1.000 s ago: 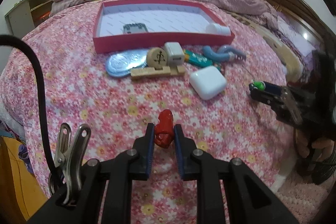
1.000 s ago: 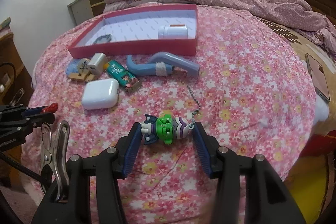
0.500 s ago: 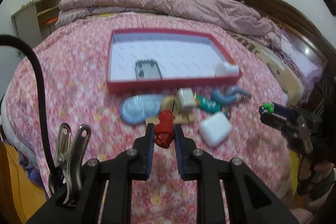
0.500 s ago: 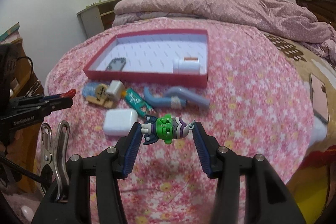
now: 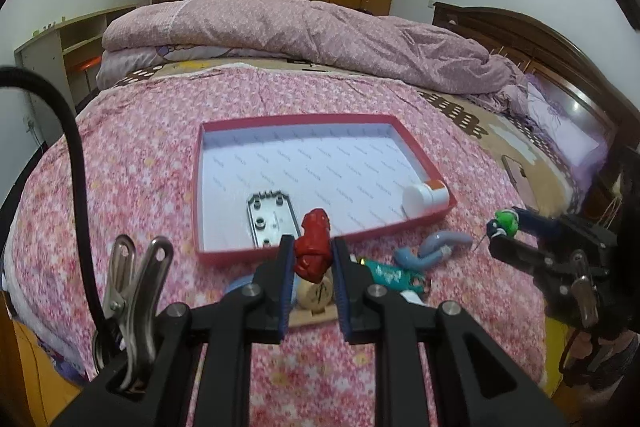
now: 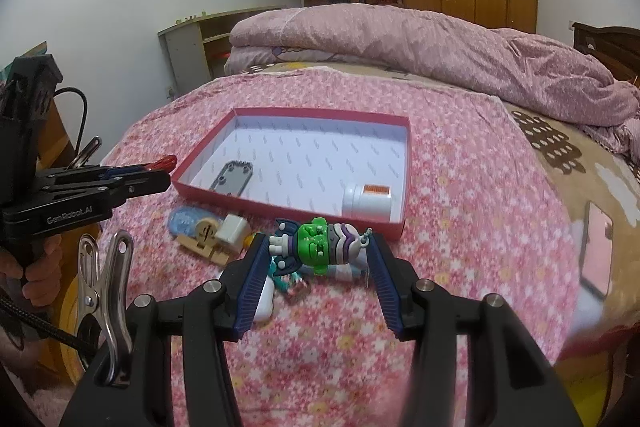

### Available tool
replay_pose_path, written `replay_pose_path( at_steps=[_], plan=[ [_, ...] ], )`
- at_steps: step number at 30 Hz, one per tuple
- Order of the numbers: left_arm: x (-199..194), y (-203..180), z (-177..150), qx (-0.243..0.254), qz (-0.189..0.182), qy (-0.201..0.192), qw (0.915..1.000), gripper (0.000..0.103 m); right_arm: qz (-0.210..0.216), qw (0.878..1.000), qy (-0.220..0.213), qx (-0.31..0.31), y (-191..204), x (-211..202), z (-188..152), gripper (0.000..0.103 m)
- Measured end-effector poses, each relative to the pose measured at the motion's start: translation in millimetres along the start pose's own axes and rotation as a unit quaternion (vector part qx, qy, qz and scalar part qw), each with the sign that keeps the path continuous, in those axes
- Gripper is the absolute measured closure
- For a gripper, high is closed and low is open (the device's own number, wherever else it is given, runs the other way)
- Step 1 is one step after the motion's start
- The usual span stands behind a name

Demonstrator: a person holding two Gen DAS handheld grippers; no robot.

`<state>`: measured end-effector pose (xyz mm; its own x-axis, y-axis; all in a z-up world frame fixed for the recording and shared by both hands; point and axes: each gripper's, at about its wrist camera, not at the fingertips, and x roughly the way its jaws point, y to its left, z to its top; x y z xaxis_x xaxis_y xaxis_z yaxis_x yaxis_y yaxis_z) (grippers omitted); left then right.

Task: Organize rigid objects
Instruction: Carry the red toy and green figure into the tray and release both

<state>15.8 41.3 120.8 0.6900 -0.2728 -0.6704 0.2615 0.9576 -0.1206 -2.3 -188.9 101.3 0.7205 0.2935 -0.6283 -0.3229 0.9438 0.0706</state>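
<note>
Red figure (image 5: 314,247): pinched between my left gripper (image 5: 310,269) jaws, raised over the tray's (image 5: 280,251) near edge beside the metal plate (image 5: 270,221). Green figure (image 6: 320,245): clamped lengthwise in my right gripper (image 6: 318,263), held above the clutter near the tray's right corner, by the white bottle (image 6: 368,201).

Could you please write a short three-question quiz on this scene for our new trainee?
1. True or false: the left hand-held gripper holds a red figurine.
2. What does the right hand-held gripper grip? A) green figurine B) white charger C) blue tube
3. Fill in: a white bottle and a grey ___ lie in the red tray.

Key: 1 true; 2 A; 3 plate.
</note>
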Motion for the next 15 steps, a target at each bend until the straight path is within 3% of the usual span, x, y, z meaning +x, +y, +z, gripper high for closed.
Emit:
replay_pose_path(
  at_steps=[15],
  plan=[
    [46, 8, 39, -0.010, -0.007, 0.014, 0.9998, 0.084, 0.011, 1.000, 0.007, 0.008, -14, 41, 45, 0.052]
  ],
)
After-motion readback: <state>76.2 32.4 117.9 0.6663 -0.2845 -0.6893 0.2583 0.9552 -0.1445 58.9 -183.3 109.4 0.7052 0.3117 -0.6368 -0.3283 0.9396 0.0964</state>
